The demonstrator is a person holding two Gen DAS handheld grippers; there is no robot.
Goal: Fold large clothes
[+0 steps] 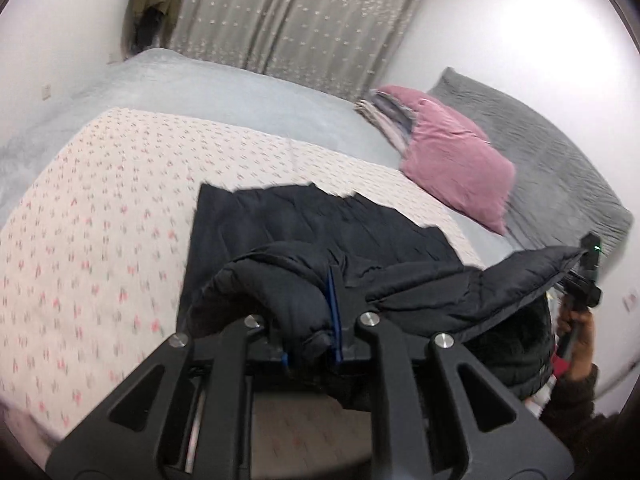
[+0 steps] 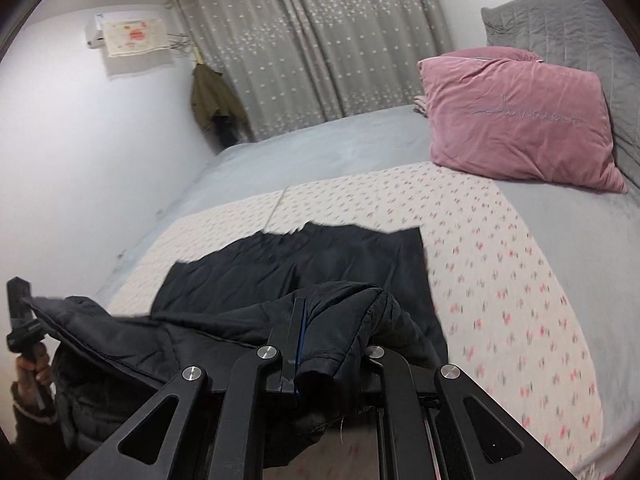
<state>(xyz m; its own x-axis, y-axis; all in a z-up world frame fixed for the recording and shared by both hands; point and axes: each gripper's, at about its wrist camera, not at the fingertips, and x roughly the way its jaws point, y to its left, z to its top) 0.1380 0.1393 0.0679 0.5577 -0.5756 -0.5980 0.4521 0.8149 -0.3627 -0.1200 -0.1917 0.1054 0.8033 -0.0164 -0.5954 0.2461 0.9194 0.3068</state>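
Note:
A dark navy padded jacket (image 1: pixel 304 220) lies partly on the floral sheet, and its near edge is lifted off the bed. In the left wrist view my left gripper (image 1: pixel 316 308) is shut on a bunched fold of that edge, which hides one finger. Far right, my right gripper (image 1: pixel 588 256) holds the stretched far corner, with a hand below it. In the right wrist view the jacket (image 2: pixel 300 256) spreads ahead. My right gripper (image 2: pixel 316 320) is shut on a rolled fold, and my left gripper (image 2: pixel 18 292) pinches the other end at the far left.
A floral sheet (image 1: pixel 100 208) covers the near part of a grey bed (image 1: pixel 248 92). A pink pillow (image 2: pixel 520 120) leans on a grey quilted headboard cushion (image 2: pixel 560 28). Grey curtains (image 2: pixel 320 40) hang behind, with an olive garment (image 2: pixel 212 96) beside them and an air conditioner (image 2: pixel 128 36).

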